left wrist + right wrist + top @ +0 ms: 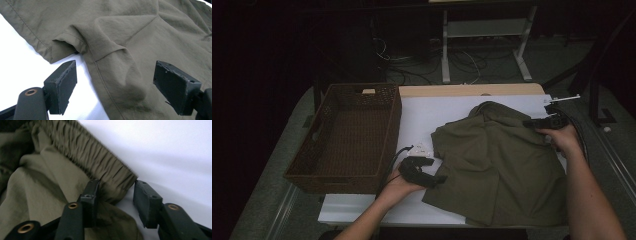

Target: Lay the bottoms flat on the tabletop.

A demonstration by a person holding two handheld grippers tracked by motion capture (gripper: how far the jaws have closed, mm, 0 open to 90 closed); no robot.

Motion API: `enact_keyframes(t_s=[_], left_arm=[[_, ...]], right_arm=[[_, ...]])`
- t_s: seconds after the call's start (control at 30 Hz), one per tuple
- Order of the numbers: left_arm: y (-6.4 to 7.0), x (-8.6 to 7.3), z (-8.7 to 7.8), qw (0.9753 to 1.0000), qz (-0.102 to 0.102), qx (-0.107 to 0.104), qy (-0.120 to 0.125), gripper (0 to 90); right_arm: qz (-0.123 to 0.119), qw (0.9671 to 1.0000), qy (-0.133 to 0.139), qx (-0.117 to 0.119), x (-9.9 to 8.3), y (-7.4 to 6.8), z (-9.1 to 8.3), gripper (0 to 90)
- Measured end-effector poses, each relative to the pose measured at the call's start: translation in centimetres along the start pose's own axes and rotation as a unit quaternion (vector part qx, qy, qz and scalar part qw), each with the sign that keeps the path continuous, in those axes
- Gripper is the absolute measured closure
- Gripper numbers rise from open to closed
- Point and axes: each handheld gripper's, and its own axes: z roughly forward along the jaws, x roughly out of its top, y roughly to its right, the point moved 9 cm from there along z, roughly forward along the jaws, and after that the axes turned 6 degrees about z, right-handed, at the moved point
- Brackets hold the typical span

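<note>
An olive garment (502,165) with an elastic waistband lies crumpled on the white table top (432,112). My left gripper (441,179) is at its near left edge. In the left gripper view this gripper (116,70) is open, and a raised fold beside the hem (117,65) sits between the jaws. My right gripper (528,122) is at the garment's far right corner. In the right gripper view it (117,183) is open, with the end of the gathered waistband (95,162) lying between the jaws, close to the left one.
A dark wicker basket (332,182) stands on the left part of the table, touching the white top's left edge. Behind the table, cables and a white metal stand (484,30) are on the floor. Bare white surface lies between basket and garment.
</note>
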Motion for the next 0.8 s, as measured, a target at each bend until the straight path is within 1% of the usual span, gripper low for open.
enact_keyframes(t_s=[0.03,0.07,0.1,0.2,0.3,0.37,0.67,0.8], left_arm=[[0.0,0.0,0.0,1.0,0.0,0.0,0.0,18.8],[-0.1,0.0,0.0,1.0,0.001,0.001,0.0,18.8],[-0.1,0.0,-0.1,1.0,0.0,0.001,0.001,18.8],[-0.2,0.1,-0.2,1.0,0.0,0.003,0.002,18.8],[-0.3,0.0,-0.2,1.0,0.001,0.004,0.001,18.8],[-0.3,0.0,-0.2,1.0,0.001,0.004,0.002,18.9],[-0.3,0.0,-0.2,1.0,0.003,0.004,0.001,18.8],[-0.4,0.0,-0.1,1.0,0.002,0.004,0.001,18.9]], right_arm=[[-0.003,1.0,-0.005,0.008,-0.2,-0.2,0.2,61.8],[-0.009,0.9999,-0.007,0.008,-0.3,-0.4,0.3,66.7],[-0.017,0.9998,-0.004,0.006,-0.3,-0.6,0.2,70.4],[-0.035,0.9994,-0.002,0.001,-0.2,-0.9,0.0,74.4],[-0.045,0.999,0.006,-0.006,0.3,-1.0,-0.4,75.3],[-0.045,0.9989,0.014,-0.007,0.7,-1.0,-0.8,75.4],[-0.058,0.9976,0.031,-0.02,2.5,-1.1,-1.7,77.0],[-0.061,0.9968,0.04,-0.033,3.7,-0.9,-2.1,77.3]])
